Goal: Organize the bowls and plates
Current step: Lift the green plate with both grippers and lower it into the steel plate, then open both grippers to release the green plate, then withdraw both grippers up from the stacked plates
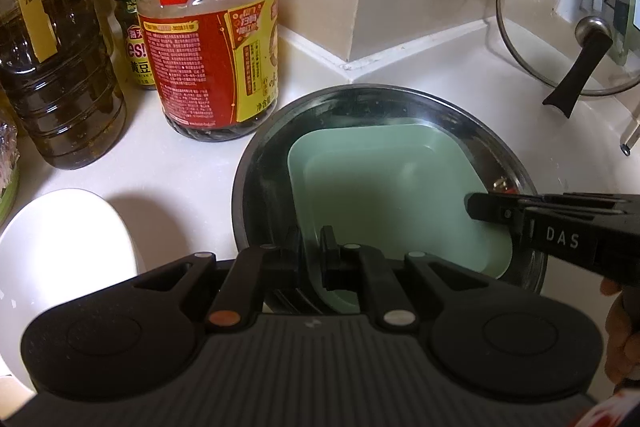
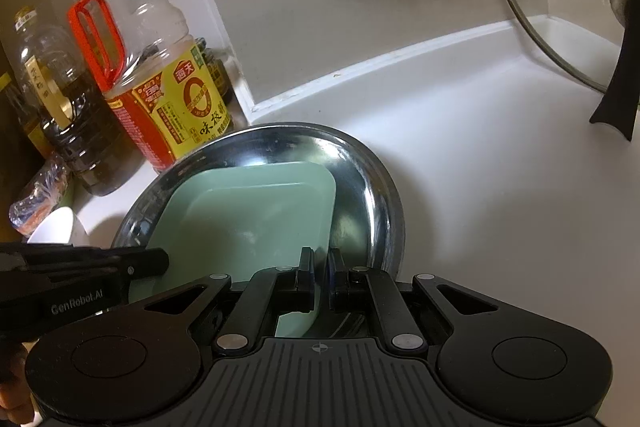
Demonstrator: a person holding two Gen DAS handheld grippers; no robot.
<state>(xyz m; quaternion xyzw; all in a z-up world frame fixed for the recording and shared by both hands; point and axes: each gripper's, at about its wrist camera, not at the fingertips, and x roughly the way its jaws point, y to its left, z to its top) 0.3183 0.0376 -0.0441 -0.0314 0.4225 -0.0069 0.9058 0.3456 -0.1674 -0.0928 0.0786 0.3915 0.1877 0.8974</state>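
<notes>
Both grippers clamp opposite edges of the green square plate [image 1: 392,187], which sits inside the steel round plate [image 1: 276,139] on the white surface [image 1: 192,163]. The left gripper [image 1: 314,247] pinches the plate's near rim, jaws narrow around it. The right gripper [image 2: 320,277] pinches its own near rim likewise. Beyond and left of the left gripper stands a sauce bottle [image 1: 208,59]; a white bowl [image 1: 60,239] lies at its left. A glass lid [image 1: 568,27] leans far right.
</notes>
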